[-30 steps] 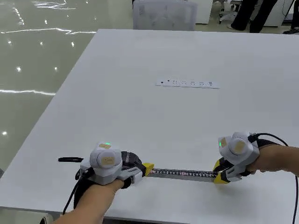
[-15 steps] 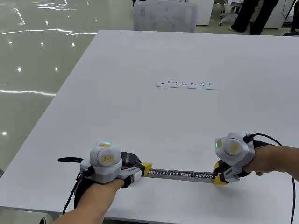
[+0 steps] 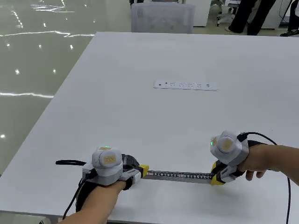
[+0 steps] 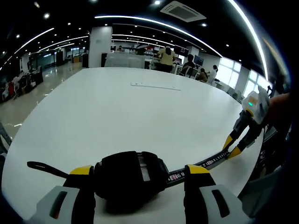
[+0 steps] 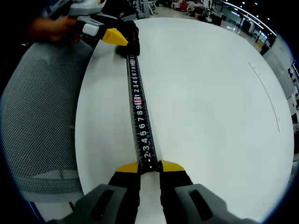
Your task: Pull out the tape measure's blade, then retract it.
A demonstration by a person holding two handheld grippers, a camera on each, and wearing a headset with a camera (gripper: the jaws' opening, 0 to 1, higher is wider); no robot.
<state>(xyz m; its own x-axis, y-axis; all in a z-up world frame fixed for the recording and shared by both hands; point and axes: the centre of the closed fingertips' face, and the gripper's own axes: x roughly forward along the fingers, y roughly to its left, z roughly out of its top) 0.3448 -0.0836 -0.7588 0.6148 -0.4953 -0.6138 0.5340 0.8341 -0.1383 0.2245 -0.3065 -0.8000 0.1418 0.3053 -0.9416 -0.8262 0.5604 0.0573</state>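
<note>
While the blade (image 3: 177, 175) lies drawn out, head view: left gripper (image 3: 139, 171) at lower left clamps the tape measure case (image 3: 131, 163); right gripper (image 3: 216, 179) at lower right pinches the blade's end; both sit near the bottom edge of the white table (image 3: 187, 56), with a power strip (image 3: 185, 85) at centre
Left gripper view: jaws closed on either flank of the black case at bottom centre; strap (image 4: 42, 168) trails to the left; blade runs off toward the right edge
Right gripper view: jaws pressed together on the blade by its lowest numerals, which the other views leave unreadable; case at upper left; mesh chair (image 5: 42, 116) at left
Step in hand: judged as pull-out complete or nearly so
Next move: probably guide the blade's end back toward the case, kept straight, with the case held firm
</note>
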